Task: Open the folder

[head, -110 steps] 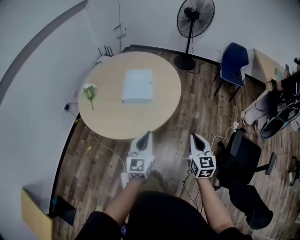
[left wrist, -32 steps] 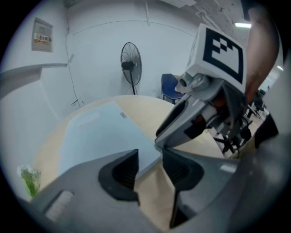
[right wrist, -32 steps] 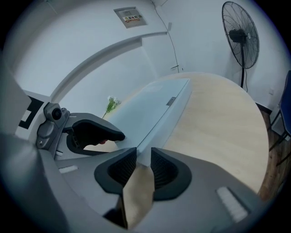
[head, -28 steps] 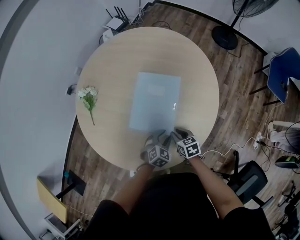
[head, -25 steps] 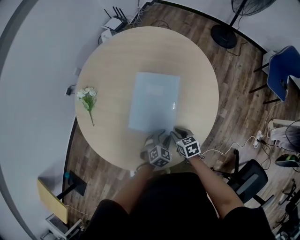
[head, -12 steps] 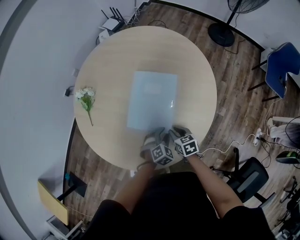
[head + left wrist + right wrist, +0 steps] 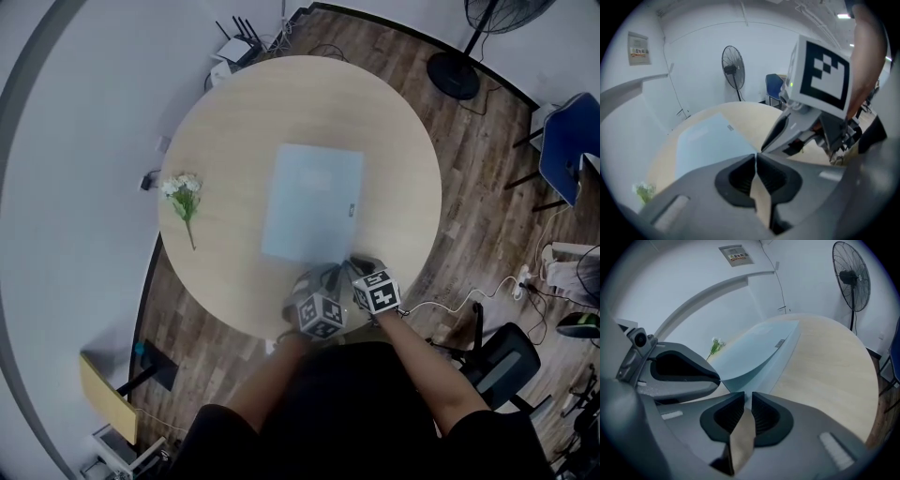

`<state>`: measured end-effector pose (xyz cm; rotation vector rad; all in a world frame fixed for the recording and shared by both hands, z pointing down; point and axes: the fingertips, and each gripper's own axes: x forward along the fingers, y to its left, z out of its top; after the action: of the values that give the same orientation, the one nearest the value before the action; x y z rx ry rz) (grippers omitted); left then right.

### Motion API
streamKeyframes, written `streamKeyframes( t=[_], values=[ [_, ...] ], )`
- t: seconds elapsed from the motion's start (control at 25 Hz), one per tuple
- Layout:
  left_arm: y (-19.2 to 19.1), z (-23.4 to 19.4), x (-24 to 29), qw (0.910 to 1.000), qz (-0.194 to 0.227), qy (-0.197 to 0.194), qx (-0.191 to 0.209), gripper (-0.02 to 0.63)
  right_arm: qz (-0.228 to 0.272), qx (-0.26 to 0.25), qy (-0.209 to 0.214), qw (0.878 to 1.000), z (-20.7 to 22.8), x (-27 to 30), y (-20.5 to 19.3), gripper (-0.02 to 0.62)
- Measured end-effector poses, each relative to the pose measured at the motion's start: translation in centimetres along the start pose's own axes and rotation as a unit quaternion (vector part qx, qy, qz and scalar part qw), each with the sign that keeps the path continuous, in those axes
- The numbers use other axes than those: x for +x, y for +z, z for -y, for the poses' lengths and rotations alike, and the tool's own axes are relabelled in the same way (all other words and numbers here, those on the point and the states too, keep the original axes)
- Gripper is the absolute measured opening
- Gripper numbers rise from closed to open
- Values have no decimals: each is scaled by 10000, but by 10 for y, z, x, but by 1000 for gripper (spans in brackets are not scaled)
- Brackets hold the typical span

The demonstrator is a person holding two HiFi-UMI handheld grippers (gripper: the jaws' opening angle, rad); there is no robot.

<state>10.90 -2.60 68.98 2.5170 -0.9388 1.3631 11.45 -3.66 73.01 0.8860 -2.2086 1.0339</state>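
An office: round table (image 7: 375, 112), swivel chair (image 7: 502, 361), router (image 7: 234, 52).

No legible text, wall notice (image 7: 639, 48) upper left of left gripper view, print too blurred, small tag (image 7: 349, 210) on folder (image 7: 305, 202) unreadable

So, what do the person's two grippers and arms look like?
Left gripper and right gripper: grey, tapering jaws, black ribbed pads, each a cube of black-and-white markers. Forearms bare, clothing black. Both are closing: the left on the folder cover, the right with nothing between.
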Motion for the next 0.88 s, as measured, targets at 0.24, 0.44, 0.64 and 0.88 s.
streamKeyframes(
  t=[0.24,0.44,0.64,0.88],
  values=[
    [15,-16,-24,9939,375,13,-1039,5,-61,-128,-126,9998,-5,-3,0,32],
    [21,-36,-51,9845,883,-30,-1514,6,-167,-122,-246,9995,-11,5,3,31],
    [23,-65,-93,9623,1524,-150,-2247,3,-149,-36,-559,9983,-15,10,4,31],
    [9,-113,-157,9433,2033,283,-2607,2,-45,365,-970,9946,-20,6,0,31]
  ],
)
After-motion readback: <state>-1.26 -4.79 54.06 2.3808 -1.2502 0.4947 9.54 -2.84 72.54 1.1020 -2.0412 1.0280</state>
